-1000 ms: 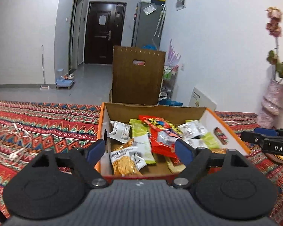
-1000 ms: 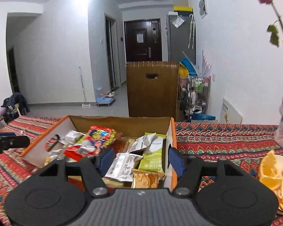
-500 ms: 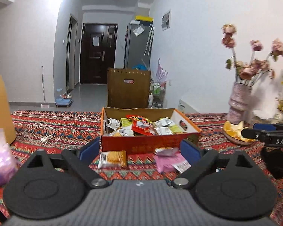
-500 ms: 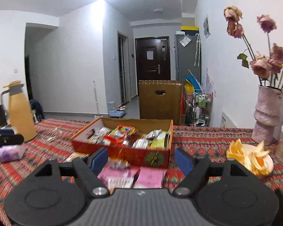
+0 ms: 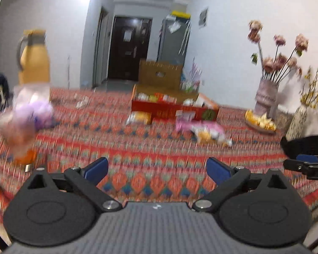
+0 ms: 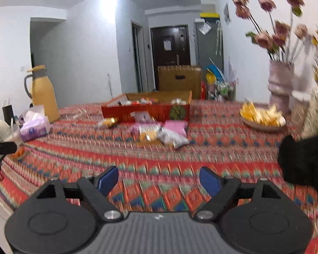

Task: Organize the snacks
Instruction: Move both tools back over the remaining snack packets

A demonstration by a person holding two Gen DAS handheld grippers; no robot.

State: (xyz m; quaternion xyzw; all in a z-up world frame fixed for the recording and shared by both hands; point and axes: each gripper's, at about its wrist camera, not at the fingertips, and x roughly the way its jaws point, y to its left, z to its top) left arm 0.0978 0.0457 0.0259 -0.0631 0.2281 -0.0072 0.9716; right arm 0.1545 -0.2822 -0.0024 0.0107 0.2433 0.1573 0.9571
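Snacks (image 6: 159,132) partly boxed; several loose mid-desk before box (image 6: 146,109). Left claw (image 5: 156,167), right claw (image 6: 159,178) wide, empty, near edge.

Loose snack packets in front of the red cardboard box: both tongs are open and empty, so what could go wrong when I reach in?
1. The pink and yellow snack packets lie overlapped, so one grab may pinch several or drag neighbours.
2. The plate of orange slices and the pink ribbed vase of dried flowers stand to the right; a wide sweep of the right tongs might knock them.
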